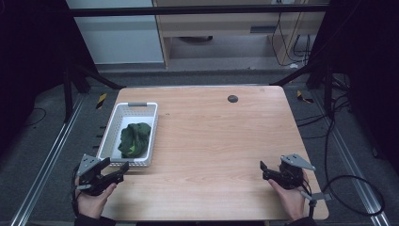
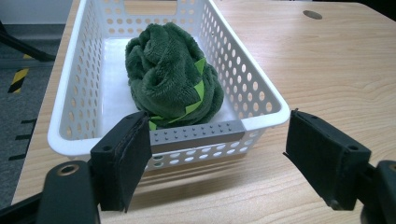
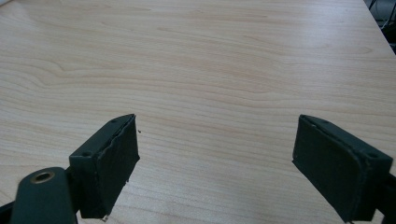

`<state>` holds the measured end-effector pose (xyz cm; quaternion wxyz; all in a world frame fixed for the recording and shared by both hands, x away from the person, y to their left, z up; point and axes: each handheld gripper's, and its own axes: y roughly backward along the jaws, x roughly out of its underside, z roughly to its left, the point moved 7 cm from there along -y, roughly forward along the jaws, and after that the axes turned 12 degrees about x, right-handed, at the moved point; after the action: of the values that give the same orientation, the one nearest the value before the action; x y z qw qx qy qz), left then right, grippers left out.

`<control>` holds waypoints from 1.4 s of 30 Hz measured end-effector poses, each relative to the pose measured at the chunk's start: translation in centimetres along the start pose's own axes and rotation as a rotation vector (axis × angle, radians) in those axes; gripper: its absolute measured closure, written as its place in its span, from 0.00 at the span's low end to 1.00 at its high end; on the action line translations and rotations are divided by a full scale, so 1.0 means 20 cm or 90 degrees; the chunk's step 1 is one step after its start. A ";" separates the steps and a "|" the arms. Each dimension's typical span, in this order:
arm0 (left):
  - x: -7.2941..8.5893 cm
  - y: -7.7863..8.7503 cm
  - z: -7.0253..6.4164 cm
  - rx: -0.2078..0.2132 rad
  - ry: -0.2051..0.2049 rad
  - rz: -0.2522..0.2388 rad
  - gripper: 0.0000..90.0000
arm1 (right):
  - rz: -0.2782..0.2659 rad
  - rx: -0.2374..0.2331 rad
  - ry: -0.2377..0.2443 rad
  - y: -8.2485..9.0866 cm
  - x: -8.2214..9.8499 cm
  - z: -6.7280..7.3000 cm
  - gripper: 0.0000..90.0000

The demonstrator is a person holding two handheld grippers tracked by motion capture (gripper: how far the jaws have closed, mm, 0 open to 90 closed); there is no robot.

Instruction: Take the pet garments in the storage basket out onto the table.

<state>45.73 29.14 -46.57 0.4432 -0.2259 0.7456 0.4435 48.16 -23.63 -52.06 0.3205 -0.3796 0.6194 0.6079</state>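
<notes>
Two things lie partly out of sight. In the high view the white basket (image 1: 149,129) has its near end behind the left gripper (image 1: 118,165) at lower left, and the dark green cloth (image 1: 134,140) bundled inside is too small there to read; the left gripper view shows light green strips on the cloth (image 2: 170,77), perhaps tape, and its underside stays behind the basket (image 2: 261,98) wall. That gripper's jaws stand wide apart, empty, just short of the basket's near end. At lower right of the high view the right gripper (image 1: 264,170) also gapes empty over bare table (image 1: 221,141). A small dark disc (image 1: 232,98) sits at the table's far edge.
</notes>
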 end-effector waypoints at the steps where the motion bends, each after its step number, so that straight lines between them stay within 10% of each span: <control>1: -0.02 0.00 0.00 -0.001 -0.001 -0.003 0.24 | 0.000 0.001 0.002 0.00 0.00 0.00 0.16; 18: -0.19 0.06 0.05 -0.006 -0.010 -0.024 0.23 | -0.003 0.008 0.008 0.00 0.00 0.00 0.15; 42: -0.35 -0.10 0.11 -0.024 -0.033 0.040 0.23 | -0.001 0.007 0.014 -0.01 -0.01 0.00 0.15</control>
<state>51.70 29.72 -41.93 0.4435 -0.1991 0.7324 0.4766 48.33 -23.53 -52.05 0.3161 -0.3850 0.6257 0.6002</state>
